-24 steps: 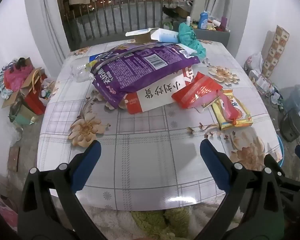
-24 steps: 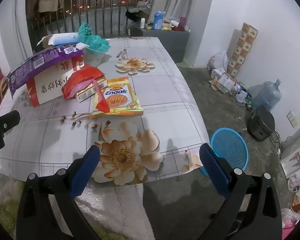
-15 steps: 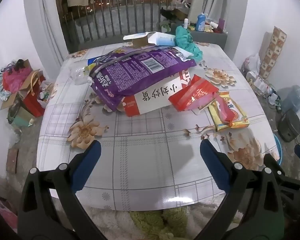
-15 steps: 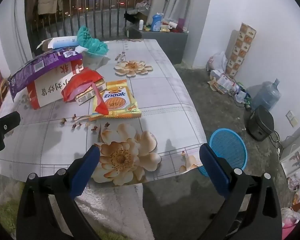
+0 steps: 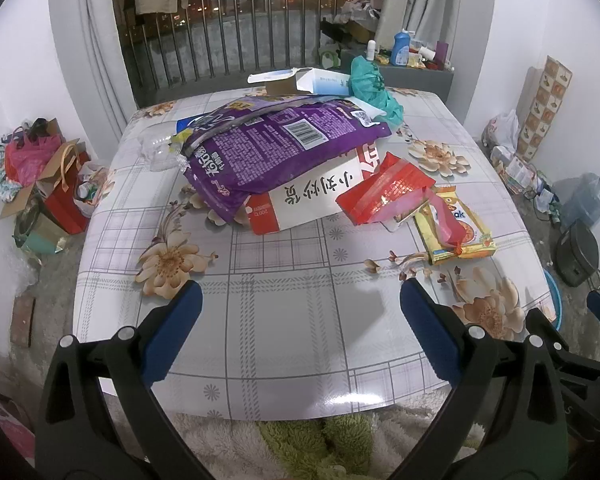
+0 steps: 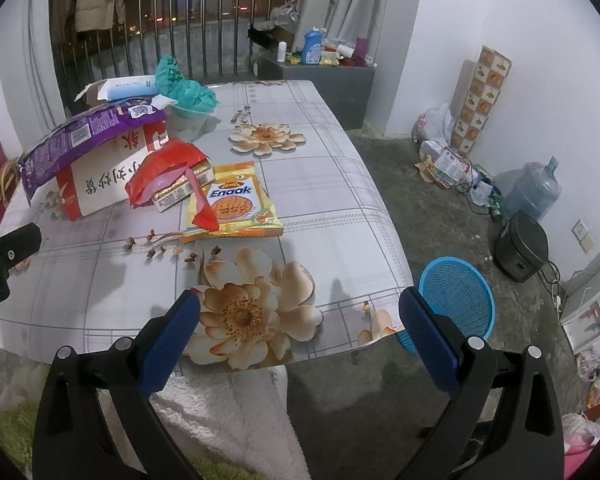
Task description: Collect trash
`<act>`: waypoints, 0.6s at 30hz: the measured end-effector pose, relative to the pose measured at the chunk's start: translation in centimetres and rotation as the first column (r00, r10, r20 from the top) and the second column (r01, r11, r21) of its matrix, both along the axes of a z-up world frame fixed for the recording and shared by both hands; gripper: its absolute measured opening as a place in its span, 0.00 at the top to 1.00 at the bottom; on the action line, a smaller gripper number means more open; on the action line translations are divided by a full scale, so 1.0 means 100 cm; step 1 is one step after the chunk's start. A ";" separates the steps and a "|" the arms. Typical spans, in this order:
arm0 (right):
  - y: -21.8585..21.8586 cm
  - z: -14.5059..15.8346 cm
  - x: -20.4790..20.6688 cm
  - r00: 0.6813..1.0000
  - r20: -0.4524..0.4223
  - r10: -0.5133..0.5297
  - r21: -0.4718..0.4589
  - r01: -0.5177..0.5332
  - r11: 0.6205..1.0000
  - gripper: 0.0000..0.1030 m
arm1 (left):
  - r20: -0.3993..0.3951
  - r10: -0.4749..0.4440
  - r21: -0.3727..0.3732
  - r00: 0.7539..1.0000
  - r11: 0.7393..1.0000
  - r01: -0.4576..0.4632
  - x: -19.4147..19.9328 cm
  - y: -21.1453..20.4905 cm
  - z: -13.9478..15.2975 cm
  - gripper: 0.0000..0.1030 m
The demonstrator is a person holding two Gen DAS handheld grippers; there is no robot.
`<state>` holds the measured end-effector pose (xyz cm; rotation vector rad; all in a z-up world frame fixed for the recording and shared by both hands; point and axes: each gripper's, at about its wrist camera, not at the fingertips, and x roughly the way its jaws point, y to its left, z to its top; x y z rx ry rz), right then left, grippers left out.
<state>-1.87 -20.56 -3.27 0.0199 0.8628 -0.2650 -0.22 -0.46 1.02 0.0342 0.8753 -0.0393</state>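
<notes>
Left wrist view first: we are holding the left gripper (image 5: pixel 296 312) above the near edge of the table (image 5: pixel 284 320), angled down, fingers spread wide and gripping nothing. Trash is lying in a heap mid-table, well apart from us. A purple bag (image 5: pixel 276 152) is draping over a white-and-red carton (image 5: pixel 312 196); a red wrapper (image 5: pixel 384 192) is leaning against the carton's right end, and a yellow snack packet (image 5: pixel 456 228) is lying flat just beside it, with a red strip trailing across it. Behind the heap, an open cardboard box (image 5: pixel 308 82) and a teal plastic bag (image 5: pixel 372 88) are sitting near the far edge.

Right wrist view: we are holding the right gripper (image 6: pixel 298 312) over the table's near right corner, fingers likewise released and empty. A blue basket (image 6: pixel 456 296) is standing on the floor just past that corner, seemingly the place for the trash.

We are judging this as the opening step: both grippers are poised, nothing collected yet. Next we are likely needing to reach forward for the nearest loose piece, probably the yellow packet or red wrapper, since both lie on the right side. The flat packet is calling for a low, shallow approach to get a finger under its edge; the crumpled wrapper is looking easier to pinch.
</notes>
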 end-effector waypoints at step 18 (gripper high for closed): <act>0.000 -0.002 0.000 1.000 0.002 -0.002 0.002 0.002 1.000 0.06 | 0.002 -0.001 -0.005 1.000 1.000 0.001 -0.001 0.003 -0.002 0.07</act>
